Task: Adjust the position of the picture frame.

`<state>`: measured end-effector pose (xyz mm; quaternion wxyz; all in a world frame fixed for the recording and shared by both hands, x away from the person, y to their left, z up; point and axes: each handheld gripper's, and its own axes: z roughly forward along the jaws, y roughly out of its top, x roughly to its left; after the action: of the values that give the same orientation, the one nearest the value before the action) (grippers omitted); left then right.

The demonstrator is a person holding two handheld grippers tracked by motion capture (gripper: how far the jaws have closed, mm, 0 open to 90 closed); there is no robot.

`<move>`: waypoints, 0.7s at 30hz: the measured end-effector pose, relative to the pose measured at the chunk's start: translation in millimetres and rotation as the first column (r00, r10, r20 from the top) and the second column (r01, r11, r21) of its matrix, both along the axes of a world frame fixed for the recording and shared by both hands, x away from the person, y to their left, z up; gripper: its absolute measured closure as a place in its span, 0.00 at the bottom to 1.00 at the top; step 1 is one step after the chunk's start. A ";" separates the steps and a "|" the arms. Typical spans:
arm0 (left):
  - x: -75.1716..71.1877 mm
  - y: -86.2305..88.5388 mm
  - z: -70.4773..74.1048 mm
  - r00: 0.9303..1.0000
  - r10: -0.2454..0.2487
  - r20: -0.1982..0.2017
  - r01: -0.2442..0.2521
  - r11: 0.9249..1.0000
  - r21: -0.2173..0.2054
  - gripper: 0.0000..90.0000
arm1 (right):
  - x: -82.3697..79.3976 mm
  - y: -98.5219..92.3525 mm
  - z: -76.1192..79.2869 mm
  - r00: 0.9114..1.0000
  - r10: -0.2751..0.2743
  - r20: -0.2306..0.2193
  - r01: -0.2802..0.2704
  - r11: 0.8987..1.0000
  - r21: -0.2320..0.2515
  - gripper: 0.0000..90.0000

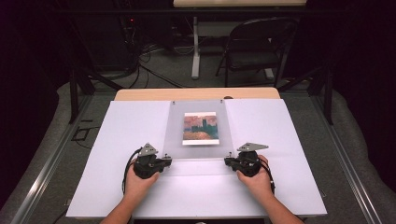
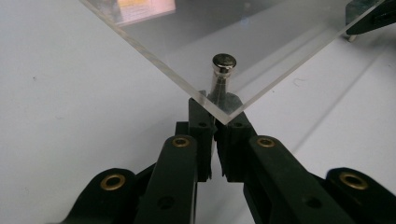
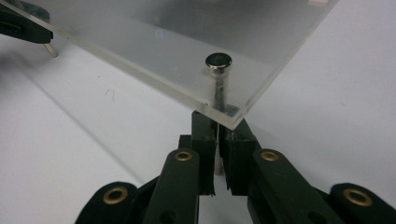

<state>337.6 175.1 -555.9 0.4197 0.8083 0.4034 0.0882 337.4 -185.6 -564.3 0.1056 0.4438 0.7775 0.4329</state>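
We see a clear plastic sheet [image 1: 198, 128] lying over the middle of the white bench [image 1: 121, 140], its far edge near the far edge of the bench. A small picture [image 1: 201, 128] in reddish and blue tones sits under or on the sheet, near its centre.

The left gripper [image 1: 164, 162] is held in the left hand [image 1: 140, 179] at the near left corner of the sheet. In the left gripper view, its jaws are closed on the thin shaft of a metal pin [image 2: 223, 63] that passes through that corner; the pin's round head stands above the sheet.

The right gripper [image 1: 229, 162] is held in the right hand [image 1: 254, 179] at the near right corner of the sheet. In the right gripper view, its jaws are clamped on the shaft of a second pin [image 3: 218, 60] below the sheet, and the head sits on the sheet's upper face.

Both near corners appear raised off the bench. Two small fasteners show at the sheet's far corners.
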 end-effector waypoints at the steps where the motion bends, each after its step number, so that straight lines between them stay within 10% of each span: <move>1: 0.1 0.2 0.0 1.000 -0.001 -0.001 0.001 1.000 0.000 0.94 | 0.1 -0.4 0.2 1.000 0.000 -0.007 0.000 1.000 0.002 0.94; 11: -1.0 0.9 -0.7 1.000 0.013 0.002 -0.013 0.999 -0.031 0.92 | 0.4 -2.3 -1.1 1.000 -0.008 -0.019 0.009 1.000 0.028 0.91; 21: -6.1 1.0 1.5 0.999 0.027 0.029 -0.025 0.997 -0.066 0.62 | -8.8 -1.7 2.6 0.999 0.002 0.039 -0.003 1.000 0.026 0.63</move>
<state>331.5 176.1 -554.4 0.4508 0.7874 0.4103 0.0921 328.6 -187.3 -561.7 0.1145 0.4355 0.7702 0.4517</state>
